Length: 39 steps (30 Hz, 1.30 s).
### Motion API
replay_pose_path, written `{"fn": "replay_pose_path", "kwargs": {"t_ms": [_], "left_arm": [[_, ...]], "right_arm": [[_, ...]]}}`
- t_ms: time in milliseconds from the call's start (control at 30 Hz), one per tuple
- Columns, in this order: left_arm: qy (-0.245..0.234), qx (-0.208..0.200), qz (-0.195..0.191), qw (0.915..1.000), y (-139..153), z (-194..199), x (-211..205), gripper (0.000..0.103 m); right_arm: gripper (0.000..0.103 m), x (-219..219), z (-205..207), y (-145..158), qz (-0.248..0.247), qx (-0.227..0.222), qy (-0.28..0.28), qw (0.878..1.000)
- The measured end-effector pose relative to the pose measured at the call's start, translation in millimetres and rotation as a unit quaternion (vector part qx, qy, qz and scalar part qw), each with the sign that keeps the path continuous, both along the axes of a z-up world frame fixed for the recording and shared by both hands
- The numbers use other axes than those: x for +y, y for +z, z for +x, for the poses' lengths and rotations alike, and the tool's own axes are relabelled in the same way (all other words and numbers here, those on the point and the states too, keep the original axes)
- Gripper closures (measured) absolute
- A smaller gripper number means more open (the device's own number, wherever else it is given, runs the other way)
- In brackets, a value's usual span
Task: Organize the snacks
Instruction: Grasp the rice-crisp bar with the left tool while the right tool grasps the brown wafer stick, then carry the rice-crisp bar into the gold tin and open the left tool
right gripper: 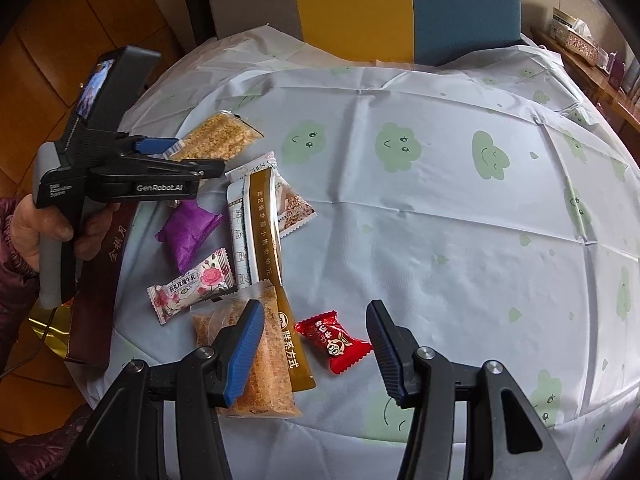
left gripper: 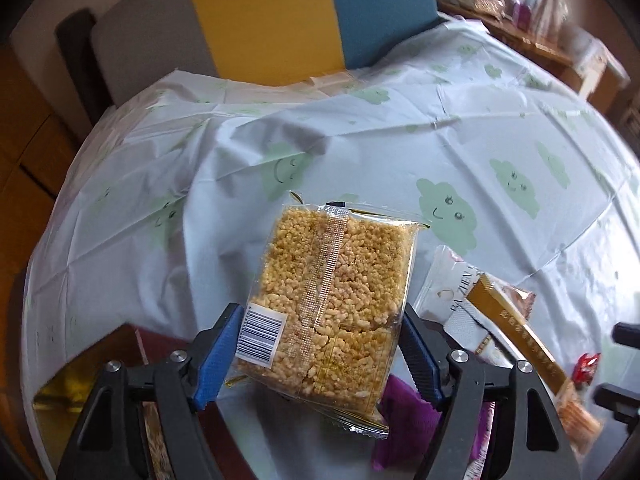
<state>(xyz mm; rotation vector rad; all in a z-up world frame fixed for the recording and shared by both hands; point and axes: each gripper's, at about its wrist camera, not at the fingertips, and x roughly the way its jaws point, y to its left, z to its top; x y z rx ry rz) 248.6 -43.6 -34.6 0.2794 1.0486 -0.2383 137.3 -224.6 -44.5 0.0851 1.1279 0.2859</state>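
One red candy (right gripper: pixel 333 341), right wrist view only

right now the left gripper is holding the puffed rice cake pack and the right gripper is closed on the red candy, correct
Not quite. The right gripper is open and holds nothing; the red candy lies on the tablecloth between its fingers, as the right wrist view shows. The left gripper does hold the puffed rice cake pack.

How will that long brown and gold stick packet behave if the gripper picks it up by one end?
The long brown stick packet is thin and narrow, so it will probably sag or bend when lifted from one end. Its glossy film looks slippery, so the pads may slide. It lies across a white packet, which could shift as it comes away.
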Motion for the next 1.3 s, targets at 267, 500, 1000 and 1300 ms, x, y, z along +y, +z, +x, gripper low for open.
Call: {"fn": "replay_pose_path", "kwargs": {"t_ms": [267, 500, 1000, 1300], "left_arm": [[0.041, -0.028, -0.042, 0.9979, 31.0, -45.8, 20.3, 0.027], [0.059, -0.061, -0.064, 0.9943, 53.8, -87.4, 29.1, 0.027], [0.165, -0.091, -0.13, 0.9735, 78.1, -170.2, 110.6, 0.027], [0.3, -0.094, -0.098, 0.944, 65.1, -209.7, 208.5, 0.027]], "right_arm": [[0.049, 6.3, 4.5, 0.2, 0.008, -0.004, 0.005, 1.0], [0.054, 30.1, 23.2, -2.8, 0.008, 0.004, 0.03, 1.0], [0.074, 51.3, 30.1, -36.8, -0.016, -0.002, 0.104, 0.994], [0.073, 62.4, 23.7, -36.8, -0.053, -0.033, 0.123, 0.99]]}}
